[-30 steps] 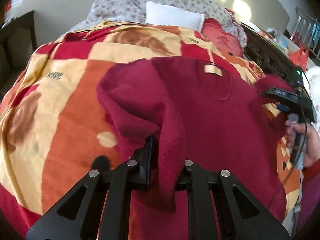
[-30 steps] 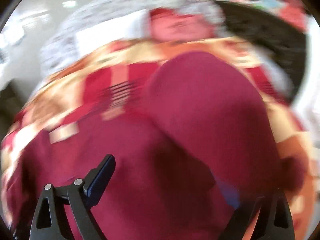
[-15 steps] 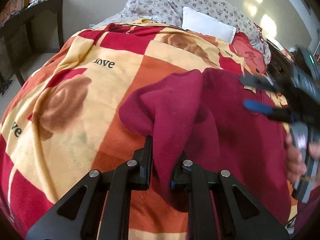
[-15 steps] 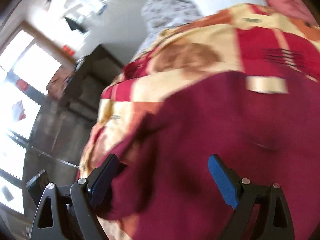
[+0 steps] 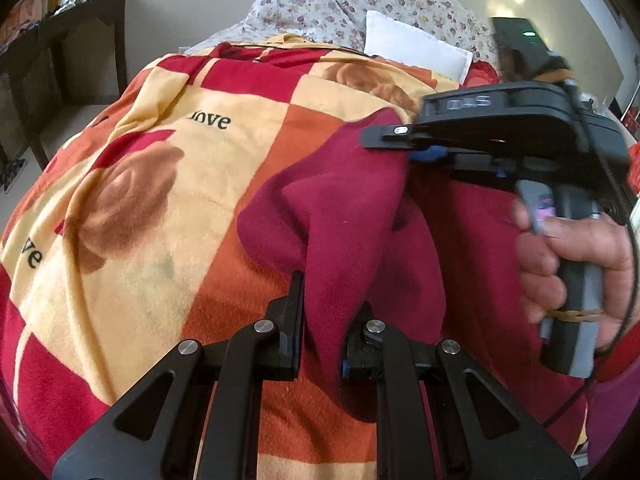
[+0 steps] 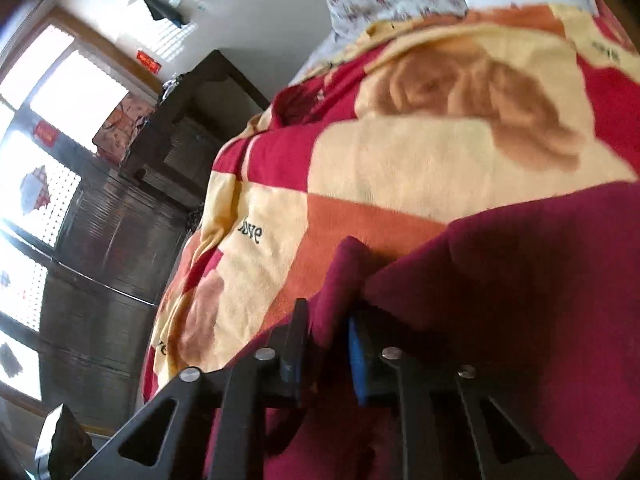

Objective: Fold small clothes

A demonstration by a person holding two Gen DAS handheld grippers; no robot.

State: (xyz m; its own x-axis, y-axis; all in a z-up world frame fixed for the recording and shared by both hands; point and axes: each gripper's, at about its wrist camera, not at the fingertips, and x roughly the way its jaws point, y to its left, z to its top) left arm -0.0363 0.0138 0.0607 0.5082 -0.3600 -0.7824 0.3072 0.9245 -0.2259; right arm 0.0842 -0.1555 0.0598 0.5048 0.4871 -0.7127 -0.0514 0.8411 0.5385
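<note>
Sweater [image 5: 348,216], maroon fleece on the patterned blanket [image 5: 152,216], feels soft, light and floppy; my left gripper [image 5: 324,312] and right gripper [image 6: 326,340] each pinch its folded edge, best held there.

Bed [image 5: 168,184] under red, orange and cream checked blanket. Floral pillows [image 5: 360,4] at pale wall [image 5: 192,0]. Dark wooden cabinet [image 6: 120,240] beside bright windows [image 6: 60,80]; daylight strong.

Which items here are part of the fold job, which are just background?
Job: maroon sweater; left gripper and right gripper, both shut on it.
Background: patterned blanket, white pillow, floral bedding, dark cabinet.
</note>
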